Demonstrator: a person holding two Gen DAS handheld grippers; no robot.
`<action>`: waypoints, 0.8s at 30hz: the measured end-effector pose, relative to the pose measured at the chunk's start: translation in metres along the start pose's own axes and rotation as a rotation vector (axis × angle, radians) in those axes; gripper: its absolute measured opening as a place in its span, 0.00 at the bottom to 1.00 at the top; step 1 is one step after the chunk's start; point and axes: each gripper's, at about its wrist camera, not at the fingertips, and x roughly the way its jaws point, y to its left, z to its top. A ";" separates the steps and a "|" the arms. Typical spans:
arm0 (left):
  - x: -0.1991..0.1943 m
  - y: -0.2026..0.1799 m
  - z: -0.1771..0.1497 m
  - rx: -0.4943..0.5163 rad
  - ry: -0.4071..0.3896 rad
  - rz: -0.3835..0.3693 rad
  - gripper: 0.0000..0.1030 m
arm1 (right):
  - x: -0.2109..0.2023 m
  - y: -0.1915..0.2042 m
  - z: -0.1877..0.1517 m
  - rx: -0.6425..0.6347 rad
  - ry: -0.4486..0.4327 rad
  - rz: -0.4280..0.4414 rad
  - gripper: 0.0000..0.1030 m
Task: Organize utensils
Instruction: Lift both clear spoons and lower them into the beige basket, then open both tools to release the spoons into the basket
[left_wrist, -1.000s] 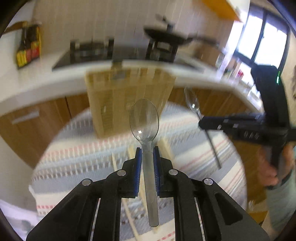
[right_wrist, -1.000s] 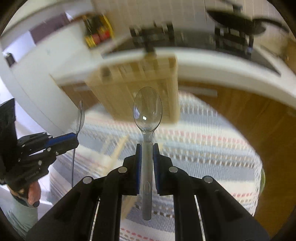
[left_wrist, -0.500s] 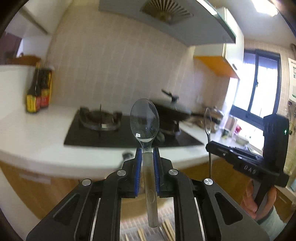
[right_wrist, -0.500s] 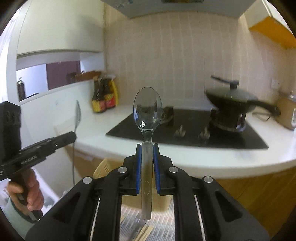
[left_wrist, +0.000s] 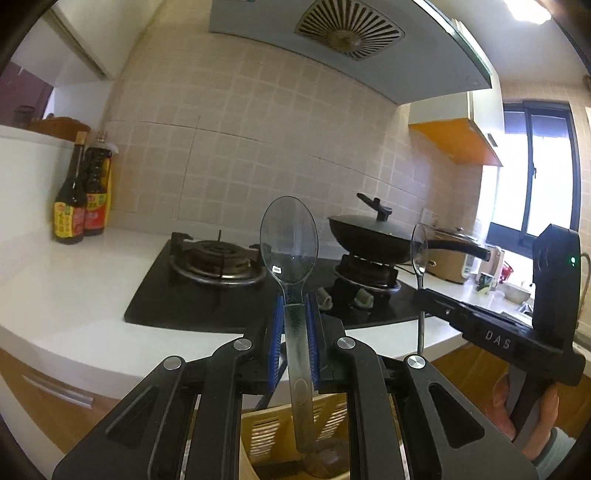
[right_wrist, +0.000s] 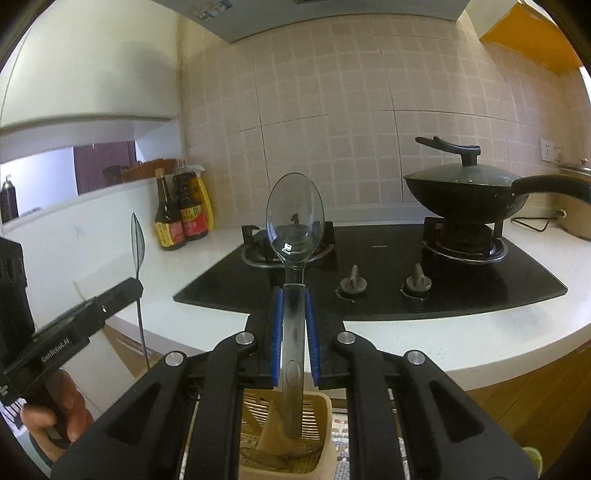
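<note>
My left gripper (left_wrist: 294, 325) is shut on a clear plastic spoon (left_wrist: 289, 243), held upright with the bowl up. Its handle end hangs over a tan slotted utensil holder (left_wrist: 273, 435) just below. My right gripper (right_wrist: 294, 321) is shut on a second clear plastic spoon (right_wrist: 294, 221), also upright, its handle end over the same tan holder (right_wrist: 258, 417). The right gripper also shows at the right of the left wrist view (left_wrist: 421, 295), and the left gripper at the left of the right wrist view (right_wrist: 138, 286), each with its spoon.
A white counter (left_wrist: 74, 295) carries a black gas hob (right_wrist: 388, 266) with a lidded black wok (right_wrist: 465, 192). Two sauce bottles (left_wrist: 81, 199) stand at the left. A rice cooker (left_wrist: 447, 266) and a window (left_wrist: 535, 177) are at the right. A striped cloth (right_wrist: 340, 428) lies under the holder.
Both grippers have tilted up from looking down at the striped cloth and holder to looking level at the stove. Both spoons stay gripped; the holder now sits under their handle ends.
</note>
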 end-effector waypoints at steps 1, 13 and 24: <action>0.002 0.001 -0.002 0.000 -0.003 0.004 0.10 | 0.003 0.000 -0.004 -0.009 0.004 -0.004 0.10; 0.014 0.003 -0.024 0.046 -0.004 0.051 0.11 | 0.006 -0.005 -0.026 -0.032 0.023 -0.001 0.10; -0.015 0.008 -0.022 0.005 0.021 0.002 0.31 | -0.028 -0.009 -0.038 0.029 0.085 0.068 0.12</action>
